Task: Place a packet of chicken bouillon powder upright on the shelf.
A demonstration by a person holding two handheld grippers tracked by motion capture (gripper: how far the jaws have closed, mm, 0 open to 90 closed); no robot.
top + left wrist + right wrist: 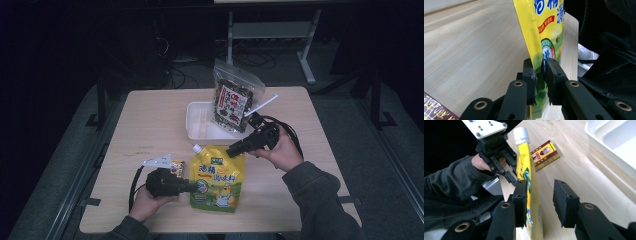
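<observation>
On the near left of the table, the left hand-held gripper lies low and points right, its jaws clamped on the lower left edge of the yellow spouted pouch. In the left gripper view the two black jaws pinch the pouch's edge beside a round green emblem, with only the thin film between them. Just behind this hand-held gripper, touching the pouch's left side as far as the high view shows, lies a small red and gold packet. The yellow spouted pouch sits at the near middle of the table, its white cap toward the far left. To its right, the right hand-held gripper reaches in from the right to the pouch's upper right corner; in the right gripper view its jaws stand apart, one jaw against the pouch's face and the other clear of it, so it grips nothing. Farther back, right of centre, a white tray rests on the table with a clear bag of dark snacks leaning at its right end, and a white straw-like stick just beside the bag
</observation>
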